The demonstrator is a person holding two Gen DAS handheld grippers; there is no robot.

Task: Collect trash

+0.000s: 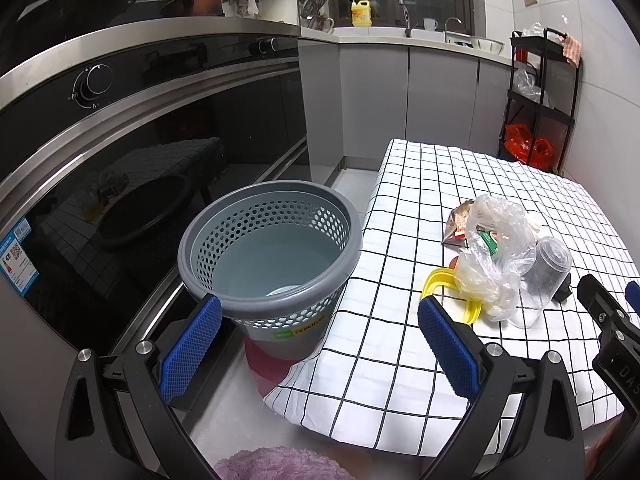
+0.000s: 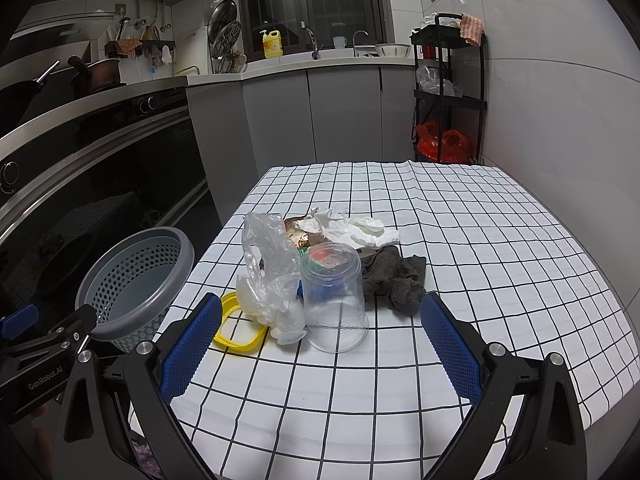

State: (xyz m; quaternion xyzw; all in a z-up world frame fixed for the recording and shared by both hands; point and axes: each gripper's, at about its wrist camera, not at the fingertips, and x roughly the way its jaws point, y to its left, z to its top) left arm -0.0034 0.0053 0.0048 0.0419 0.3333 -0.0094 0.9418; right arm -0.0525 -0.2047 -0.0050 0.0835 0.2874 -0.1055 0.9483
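Note:
A grey perforated trash bin (image 1: 272, 256) stands on the floor left of the checked table (image 1: 380, 344); it also shows in the right wrist view (image 2: 136, 280). On the table lies a pile of trash: a clear upturned plastic cup (image 2: 336, 300), a crumpled clear plastic bag (image 2: 268, 276), a yellow ring lid (image 2: 236, 324), white crumpled paper (image 2: 356, 230), a snack wrapper (image 1: 460, 224) and a dark grey cloth (image 2: 396, 280). My left gripper (image 1: 320, 344) is open and empty, above the bin's near rim and the table's edge. My right gripper (image 2: 320, 344) is open and empty, just short of the cup.
An oven front (image 1: 120, 184) lines the left side. Grey cabinets (image 2: 312, 116) with a sink counter run along the back. A black shelf rack (image 2: 448, 92) with red bags stands at the back right. A purple fuzzy thing (image 1: 276, 466) shows at the bottom.

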